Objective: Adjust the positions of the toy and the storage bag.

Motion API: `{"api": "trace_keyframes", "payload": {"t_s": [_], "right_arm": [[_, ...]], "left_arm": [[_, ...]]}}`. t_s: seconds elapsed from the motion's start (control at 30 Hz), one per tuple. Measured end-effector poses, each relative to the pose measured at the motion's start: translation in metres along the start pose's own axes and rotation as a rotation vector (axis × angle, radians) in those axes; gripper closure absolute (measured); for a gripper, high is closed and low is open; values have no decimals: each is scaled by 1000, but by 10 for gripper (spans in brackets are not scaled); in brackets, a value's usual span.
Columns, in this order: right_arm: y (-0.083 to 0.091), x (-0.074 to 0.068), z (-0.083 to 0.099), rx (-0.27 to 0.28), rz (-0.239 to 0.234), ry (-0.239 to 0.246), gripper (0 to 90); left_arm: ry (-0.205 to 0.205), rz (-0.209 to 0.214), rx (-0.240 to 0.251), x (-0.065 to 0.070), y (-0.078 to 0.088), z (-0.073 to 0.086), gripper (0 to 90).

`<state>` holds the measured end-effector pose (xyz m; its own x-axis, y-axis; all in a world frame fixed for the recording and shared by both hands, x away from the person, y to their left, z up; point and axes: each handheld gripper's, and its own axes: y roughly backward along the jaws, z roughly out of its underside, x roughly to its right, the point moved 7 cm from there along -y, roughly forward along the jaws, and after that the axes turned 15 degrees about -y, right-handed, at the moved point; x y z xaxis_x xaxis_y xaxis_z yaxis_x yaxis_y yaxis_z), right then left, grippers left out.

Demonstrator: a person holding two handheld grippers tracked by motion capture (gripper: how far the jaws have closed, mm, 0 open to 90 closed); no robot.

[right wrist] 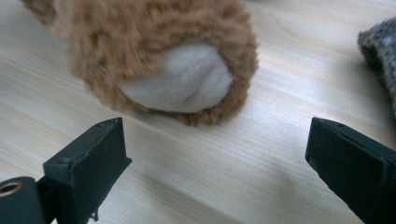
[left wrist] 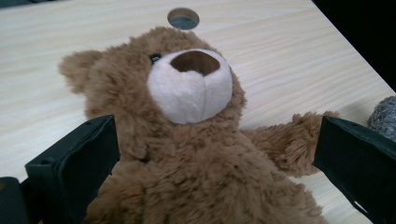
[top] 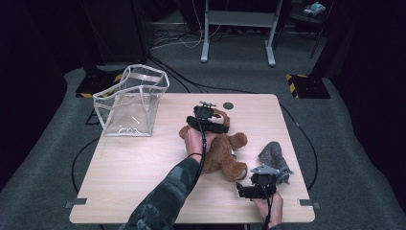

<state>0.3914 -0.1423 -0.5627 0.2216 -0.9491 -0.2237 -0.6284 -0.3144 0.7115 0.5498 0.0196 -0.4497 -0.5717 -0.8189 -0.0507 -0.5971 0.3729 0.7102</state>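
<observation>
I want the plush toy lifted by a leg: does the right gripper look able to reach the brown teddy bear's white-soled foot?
Probably yes: the right gripper stands open, bare wooden table before the foot.

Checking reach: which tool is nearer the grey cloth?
Right. The right tool sits just in front of the grey cloth; the left tool is farther off, over the teddy bear.

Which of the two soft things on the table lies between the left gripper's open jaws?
The brown teddy bear: the left gripper straddles its body. The grey cloth lies apart, near the right edge.
</observation>
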Motion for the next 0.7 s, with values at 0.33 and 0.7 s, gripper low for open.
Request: {"api": "trace_keyframes", "payload": {"t_s": [0.33, 0.7], "right_arm": [[-9, 5, 8, 7, 10, 15, 42], [-11, 4, 9, 17, 28, 48, 44]], "left_arm": [[3, -14, -53, 7, -23, 1, 0], [14, -37, -119, -2, -40, 5, 1]]}}
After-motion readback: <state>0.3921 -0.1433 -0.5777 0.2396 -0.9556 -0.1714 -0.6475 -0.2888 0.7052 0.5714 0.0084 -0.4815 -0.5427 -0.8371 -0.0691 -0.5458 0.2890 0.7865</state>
